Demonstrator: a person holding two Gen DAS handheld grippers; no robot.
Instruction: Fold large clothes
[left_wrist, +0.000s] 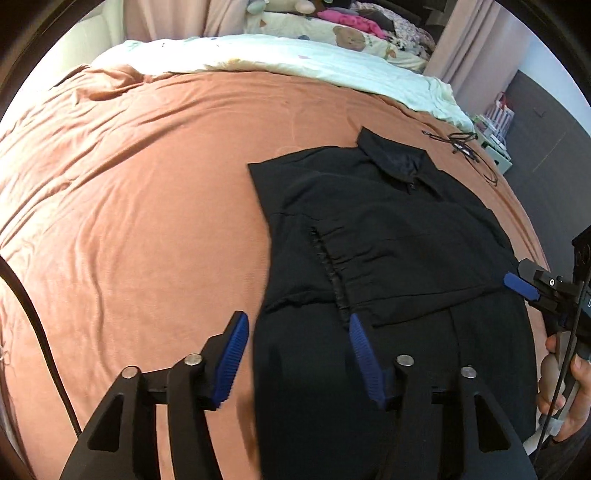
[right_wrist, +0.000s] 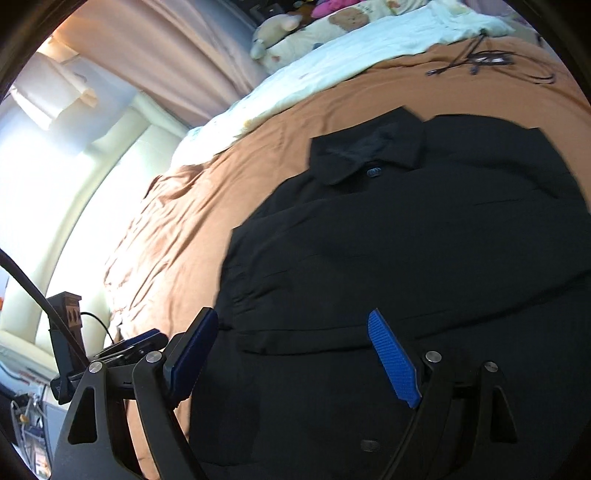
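A large black collared garment (left_wrist: 388, 236) lies flat on the orange-brown bedspread (left_wrist: 129, 184), collar at the far end, with parts folded in over its middle. It also fills the right wrist view (right_wrist: 406, 240). My left gripper (left_wrist: 295, 321) is open and empty, hovering over the garment's near left edge. My right gripper (right_wrist: 295, 317) is open and empty over the garment's near part. The right gripper also shows at the right edge of the left wrist view (left_wrist: 521, 284), its blue fingertip at the garment's right edge. The left gripper shows at lower left of the right wrist view (right_wrist: 144, 338).
A pale green quilt (left_wrist: 277, 59) and pillows with stuffed toys (left_wrist: 332, 26) lie at the bed's far end. Black cables (left_wrist: 465, 144) lie on the bedspread beyond the collar. Curtains (right_wrist: 166, 66) and a bright window (right_wrist: 55, 177) are to the left.
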